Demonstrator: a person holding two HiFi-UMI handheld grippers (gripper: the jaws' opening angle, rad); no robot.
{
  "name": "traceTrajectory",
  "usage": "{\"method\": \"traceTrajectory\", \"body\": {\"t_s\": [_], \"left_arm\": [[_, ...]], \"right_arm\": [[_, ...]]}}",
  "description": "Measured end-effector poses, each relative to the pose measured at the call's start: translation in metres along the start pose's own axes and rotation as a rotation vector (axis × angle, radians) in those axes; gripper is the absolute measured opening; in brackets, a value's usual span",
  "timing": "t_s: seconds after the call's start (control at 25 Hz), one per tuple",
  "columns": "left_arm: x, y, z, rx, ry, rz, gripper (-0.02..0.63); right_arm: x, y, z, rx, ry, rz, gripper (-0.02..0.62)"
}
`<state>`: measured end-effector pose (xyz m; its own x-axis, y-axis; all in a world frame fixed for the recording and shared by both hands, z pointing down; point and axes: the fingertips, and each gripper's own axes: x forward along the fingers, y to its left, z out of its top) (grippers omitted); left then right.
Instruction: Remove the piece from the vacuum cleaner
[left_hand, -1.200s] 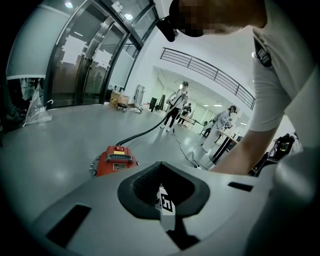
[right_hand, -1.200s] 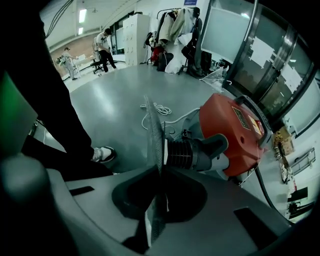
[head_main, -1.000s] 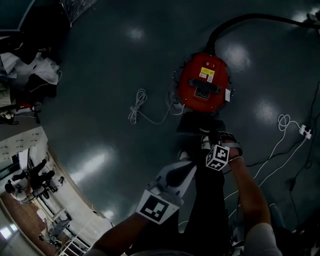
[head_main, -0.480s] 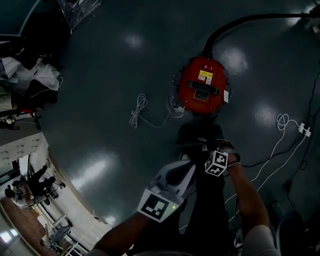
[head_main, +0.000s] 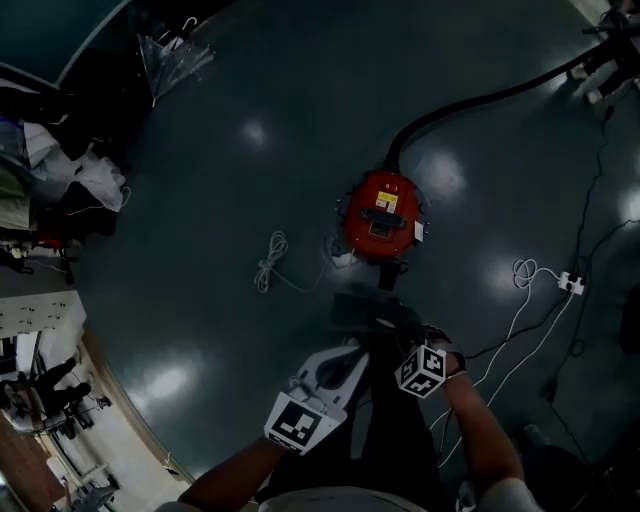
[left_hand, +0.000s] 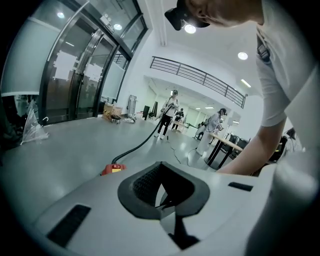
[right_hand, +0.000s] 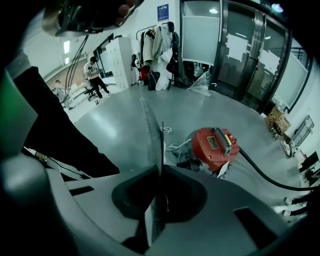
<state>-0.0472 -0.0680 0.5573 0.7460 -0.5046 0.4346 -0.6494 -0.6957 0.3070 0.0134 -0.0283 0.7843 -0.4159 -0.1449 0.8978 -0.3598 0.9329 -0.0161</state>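
Vac cleaner on floor, well beyond rt hand-held gripper

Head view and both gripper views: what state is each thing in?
vacuum cleaner: upright on floor, black hose attached
white cord: loose, looped on floor
left gripper: jaws slightly apart, nothing between
right gripper: shut, nothing between

Bare floor around the vacuum cleaner, apart from hose and white cord.
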Motion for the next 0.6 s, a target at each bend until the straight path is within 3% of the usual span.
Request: {"method": "traceTrajectory", "body": {"t_s": [0.32, 0.6], "left_arm": [[-0.081, -0.072, 0.104, 0.0, -0.069, -0.065, 0.006], [-0.132, -0.115, 0.158, -0.046, -0.119, -0.1, 0.006]], "right_arm": [[-0.171, 0.058, 0.086, -0.047, -0.081, -0.017, 0.037], [-0.287, 0.105, 0.138, -0.079, -0.126, -0.06, 0.037]]}}
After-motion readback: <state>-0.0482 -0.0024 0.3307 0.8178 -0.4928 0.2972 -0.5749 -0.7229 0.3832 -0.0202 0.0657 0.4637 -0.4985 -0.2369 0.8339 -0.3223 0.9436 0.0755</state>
